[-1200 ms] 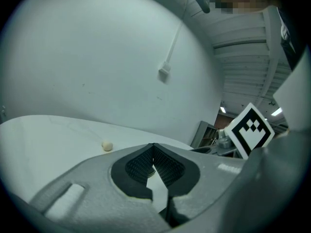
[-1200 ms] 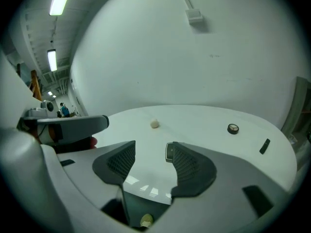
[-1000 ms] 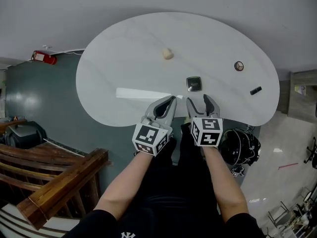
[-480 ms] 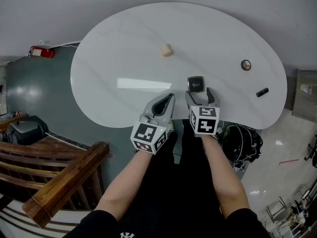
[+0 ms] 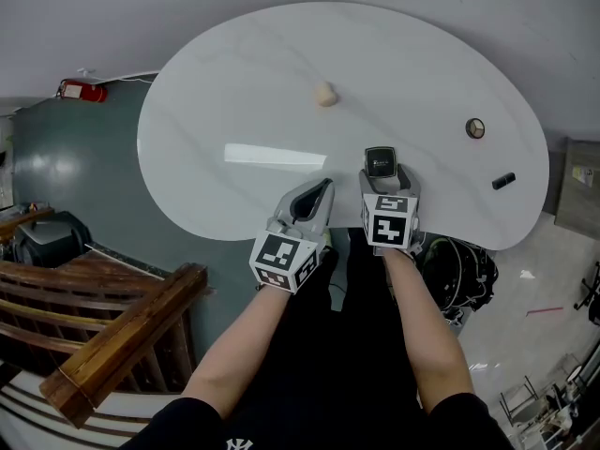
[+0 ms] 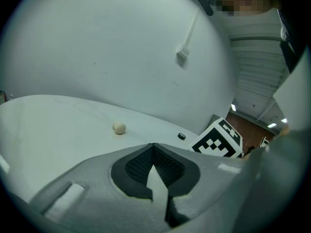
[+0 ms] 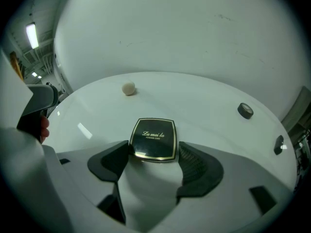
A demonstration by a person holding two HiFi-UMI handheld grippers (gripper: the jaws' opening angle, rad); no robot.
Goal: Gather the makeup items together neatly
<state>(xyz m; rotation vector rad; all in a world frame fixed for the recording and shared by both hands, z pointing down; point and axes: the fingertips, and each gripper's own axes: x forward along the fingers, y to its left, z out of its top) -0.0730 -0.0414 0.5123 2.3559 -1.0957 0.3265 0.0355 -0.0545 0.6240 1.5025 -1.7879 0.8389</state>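
Observation:
A black compact (image 7: 153,138) with gold lettering lies flat on the white oval table (image 5: 234,82). My right gripper (image 7: 153,157) is open, and the compact's near edge (image 5: 381,161) sits between its fingertips, whose pads flank its sides. My left gripper (image 5: 322,191) hovers at the table's near edge, shut on nothing, its pads meeting (image 6: 154,155). A beige sponge (image 5: 325,94) rests farther back. A small round jar (image 5: 475,127) and a small black item (image 5: 503,180) lie to the right.
The table's near edge runs just under both grippers. Beyond it are a wooden bench (image 5: 112,336) at the lower left and a black bag (image 5: 455,275) on the floor at the right. A grey wall rises behind the table.
My right gripper has moved forward to the compact and its jaws have spread wider. The left gripper has stayed at the table's edge.

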